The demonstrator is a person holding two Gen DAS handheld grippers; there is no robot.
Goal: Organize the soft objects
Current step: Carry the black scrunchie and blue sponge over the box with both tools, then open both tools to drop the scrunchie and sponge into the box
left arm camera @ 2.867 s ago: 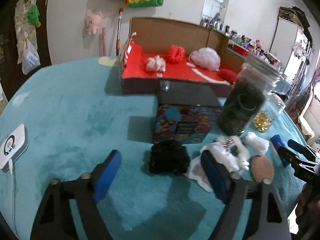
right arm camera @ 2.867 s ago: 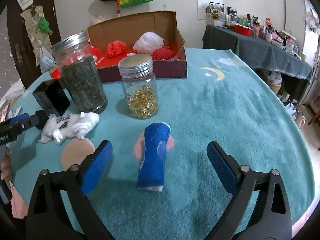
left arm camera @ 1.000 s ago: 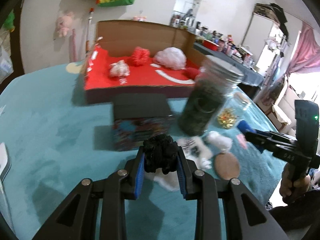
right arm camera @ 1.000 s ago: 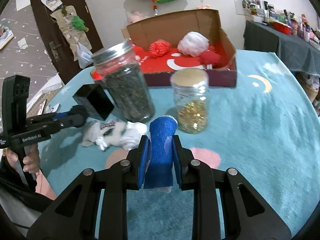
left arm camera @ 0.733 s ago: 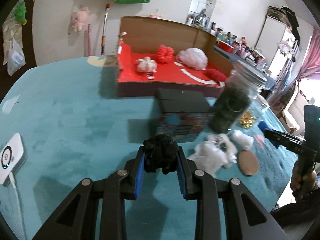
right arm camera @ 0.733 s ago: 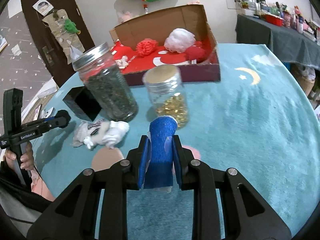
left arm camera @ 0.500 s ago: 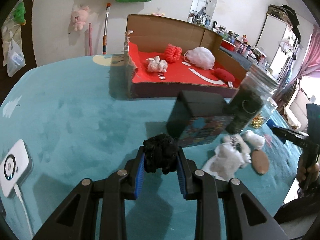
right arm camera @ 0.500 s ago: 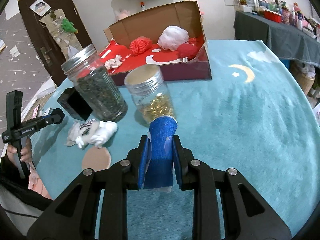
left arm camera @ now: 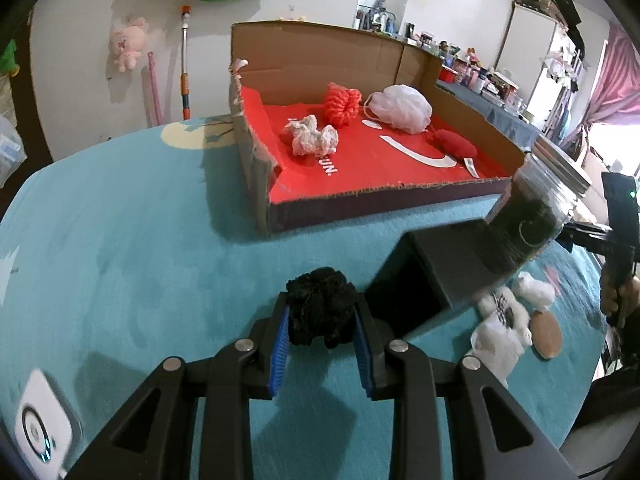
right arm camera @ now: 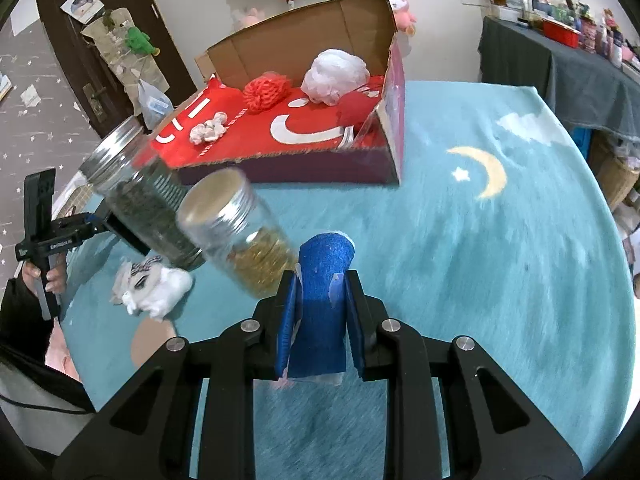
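While the left gripper (left arm camera: 322,334) is clamped on a black fuzzy scrunchie (left arm camera: 321,305) above the teal table (left arm camera: 120,248), the right gripper (right arm camera: 321,314) is clamped on a blue soft roll (right arm camera: 322,300). The cardboard box (left arm camera: 320,44) toward the table's far edge holds a red scrunchie (left arm camera: 341,105), a white mesh puff (left arm camera: 400,108) and a crumpled white cloth (left arm camera: 312,141).

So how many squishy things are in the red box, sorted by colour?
Red: 2, the knitted red ball and the red pouf.
White: 2, the white mesh puff and the crumpled white lump.
Total: 4 inside the red cardboard box.
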